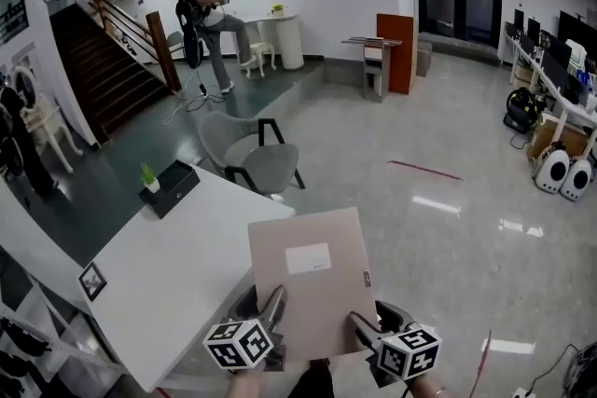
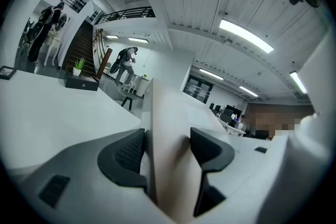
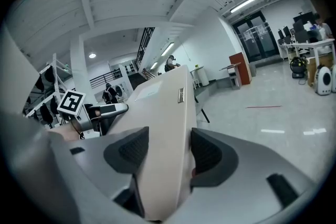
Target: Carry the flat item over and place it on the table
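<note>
A flat beige folder (image 1: pixel 312 280) with a white label is held level in the air, just past the right edge of the white table (image 1: pixel 177 275). My left gripper (image 1: pixel 270 312) is shut on its near left edge, and my right gripper (image 1: pixel 362 326) is shut on its near right edge. In the left gripper view the folder (image 2: pixel 168 139) stands edge-on between the dark pads (image 2: pixel 128 157). In the right gripper view the folder (image 3: pixel 163 128) fills the gap between the pads (image 3: pixel 210 157), and the left gripper (image 3: pixel 97 111) shows beyond it.
On the table lie a black box (image 1: pixel 173 186) with a small green plant (image 1: pixel 148 175) and a small framed square (image 1: pixel 92 281). A grey chair (image 1: pixel 252 154) stands behind the table. A person (image 1: pixel 207 14) stands far off by the stairs. Desks and equipment line the right wall.
</note>
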Motion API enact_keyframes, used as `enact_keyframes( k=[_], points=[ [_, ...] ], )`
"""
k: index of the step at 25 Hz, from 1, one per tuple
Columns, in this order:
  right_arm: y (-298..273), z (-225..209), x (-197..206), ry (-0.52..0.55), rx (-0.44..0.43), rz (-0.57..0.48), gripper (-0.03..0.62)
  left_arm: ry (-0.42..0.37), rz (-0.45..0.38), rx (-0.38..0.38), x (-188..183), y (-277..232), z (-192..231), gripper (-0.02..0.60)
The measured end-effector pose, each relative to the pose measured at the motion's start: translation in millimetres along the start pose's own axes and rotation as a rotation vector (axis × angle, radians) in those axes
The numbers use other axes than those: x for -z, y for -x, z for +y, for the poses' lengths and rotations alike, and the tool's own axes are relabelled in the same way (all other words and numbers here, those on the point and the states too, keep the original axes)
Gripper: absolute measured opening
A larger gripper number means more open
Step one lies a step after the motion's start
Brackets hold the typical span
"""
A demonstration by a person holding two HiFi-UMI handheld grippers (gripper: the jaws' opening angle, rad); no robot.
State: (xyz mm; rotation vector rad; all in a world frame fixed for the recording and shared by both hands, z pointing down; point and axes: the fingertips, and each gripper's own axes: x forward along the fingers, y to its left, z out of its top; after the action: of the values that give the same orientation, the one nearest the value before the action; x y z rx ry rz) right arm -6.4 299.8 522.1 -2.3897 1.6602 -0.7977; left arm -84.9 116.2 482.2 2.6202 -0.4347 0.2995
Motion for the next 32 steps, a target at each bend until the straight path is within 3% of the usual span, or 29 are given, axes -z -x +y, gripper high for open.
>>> enact_keyframes(
  k=[17, 32],
  points=[
    [-178, -42, -104, 0.008, 0.023, -0.013, 0.247, -0.002, -0.008, 0.025, -104, -163, 89, 0.270],
    [-263, -31, -124, 0.035, -0.048, 0.043, 0.247, 0.026, -0.035, -0.063, -134, -192, 156, 0.270]
  ],
)
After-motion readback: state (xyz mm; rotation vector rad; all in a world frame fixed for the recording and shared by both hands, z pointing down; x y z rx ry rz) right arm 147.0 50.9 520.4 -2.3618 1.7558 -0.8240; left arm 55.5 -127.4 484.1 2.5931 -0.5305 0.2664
